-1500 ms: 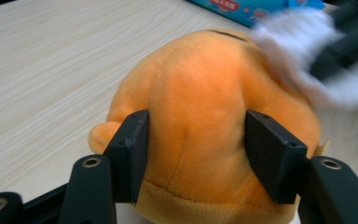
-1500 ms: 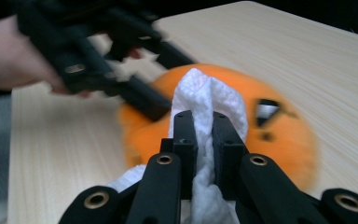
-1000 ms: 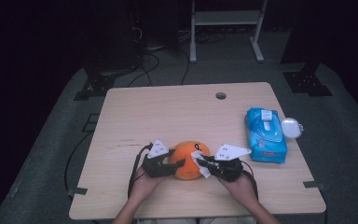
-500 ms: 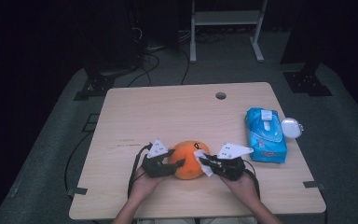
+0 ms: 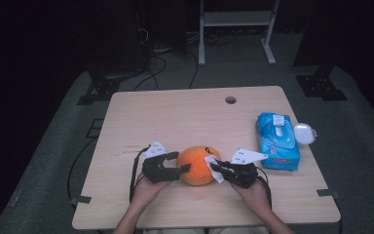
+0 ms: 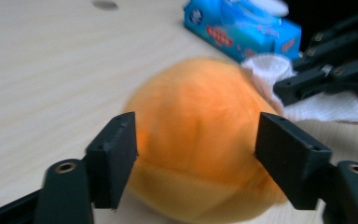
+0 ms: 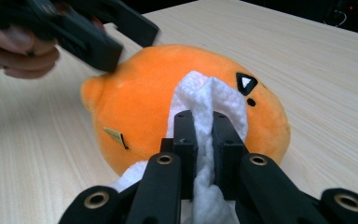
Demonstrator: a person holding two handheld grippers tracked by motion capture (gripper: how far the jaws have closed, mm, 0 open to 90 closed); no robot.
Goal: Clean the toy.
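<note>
Left gripper [image 5: 175, 168] has just been opening its jaws, and they now sit either side of the orange plush [image 5: 198, 165] without pinching it, near the front of the table [image 5: 175, 117]. So the toy's basically loose. Right gripper [image 5: 217, 169] is clamped tight on a white wipe [image 7: 209, 105] pressed against the plush. Push too hard and I reckon it just slides or rolls away, maybe toward the blue wipes pack [image 5: 277, 140].
</note>
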